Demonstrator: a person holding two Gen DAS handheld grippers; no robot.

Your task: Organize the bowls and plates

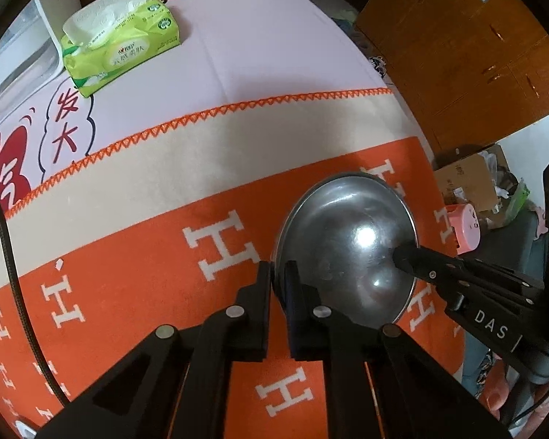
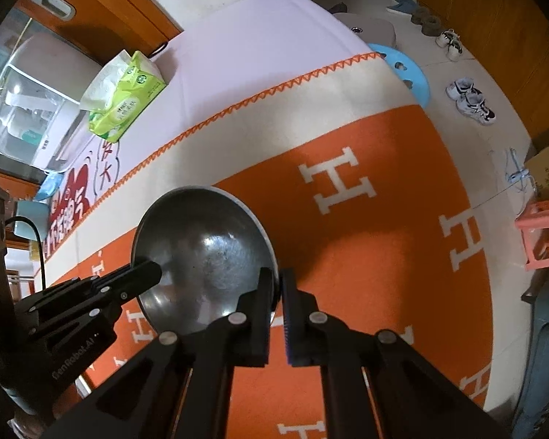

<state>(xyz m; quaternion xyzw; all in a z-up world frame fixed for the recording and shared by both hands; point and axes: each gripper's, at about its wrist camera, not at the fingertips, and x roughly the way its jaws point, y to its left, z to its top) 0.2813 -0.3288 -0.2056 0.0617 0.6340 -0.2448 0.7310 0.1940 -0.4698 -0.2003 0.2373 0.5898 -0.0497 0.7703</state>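
The big surface wears an orange blanket with white H letters, and a pale cloth covers its far part. At the far left sits a green tissue pack, well apart from everything that matters here.

The one task thing in view is a shiny metal bowl. It looks tilted up, its hollow side facing the cameras, though I cannot tell if any part of it touches the blanket. Both arms are at it, one on each side, so neither is nearer.

The left gripper has its two fingers closed on the bowl's left rim. One finger is outside the rim and the other is inside the hollow. The rim sits right between them, so the bowl lies just to the right of this gripper.

The right gripper does the same on the other side. Its fingers pinch the right rim, and the bowl spreads away to its left. In each view the other gripper's tip reaches in from across the bowl.

The bowl is round, so it has no long side. What matters is that the two grips sit across from each other. I think both hands must move together, or the bowl may twist or slip out.

No plates or other bowls show here, so I cannot tell where this one should go.
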